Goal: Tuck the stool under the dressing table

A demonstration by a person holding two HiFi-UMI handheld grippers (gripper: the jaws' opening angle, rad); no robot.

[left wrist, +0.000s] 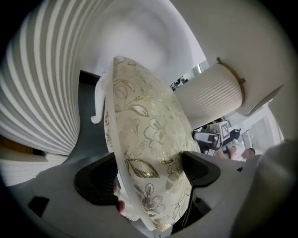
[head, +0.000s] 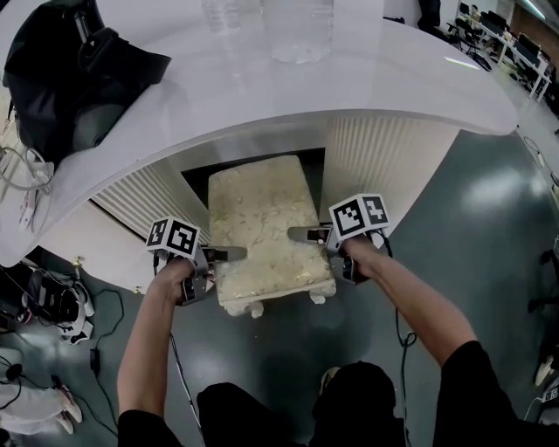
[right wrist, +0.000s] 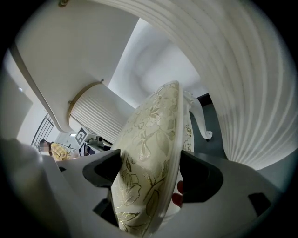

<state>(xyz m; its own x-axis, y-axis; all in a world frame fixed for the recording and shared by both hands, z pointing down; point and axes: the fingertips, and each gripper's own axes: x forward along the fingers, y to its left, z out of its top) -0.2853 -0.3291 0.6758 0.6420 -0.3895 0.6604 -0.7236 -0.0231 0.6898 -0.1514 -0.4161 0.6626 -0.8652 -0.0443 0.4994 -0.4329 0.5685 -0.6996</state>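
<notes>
A cream stool [head: 262, 236] with a gold floral cushion stands half under the white dressing table [head: 410, 79], its far end in the dark knee gap between two ribbed pedestals. My left gripper [head: 229, 254] is shut on the stool's left edge, and my right gripper [head: 302, 234] is shut on its right edge. In the left gripper view the cushion [left wrist: 146, 153] fills the space between both black jaws, with a curved white leg [left wrist: 98, 102] beyond. In the right gripper view the cushion [right wrist: 149, 172] is pinched the same way, and another leg [right wrist: 200, 121] shows.
A black bag [head: 74, 74] and clear bottles [head: 297, 26] sit on the tabletop. Ribbed white pedestals [head: 384, 157] flank the gap on both sides. Cables and shoes [head: 52, 306] lie on the dark floor at the left. The person's legs are close behind the stool.
</notes>
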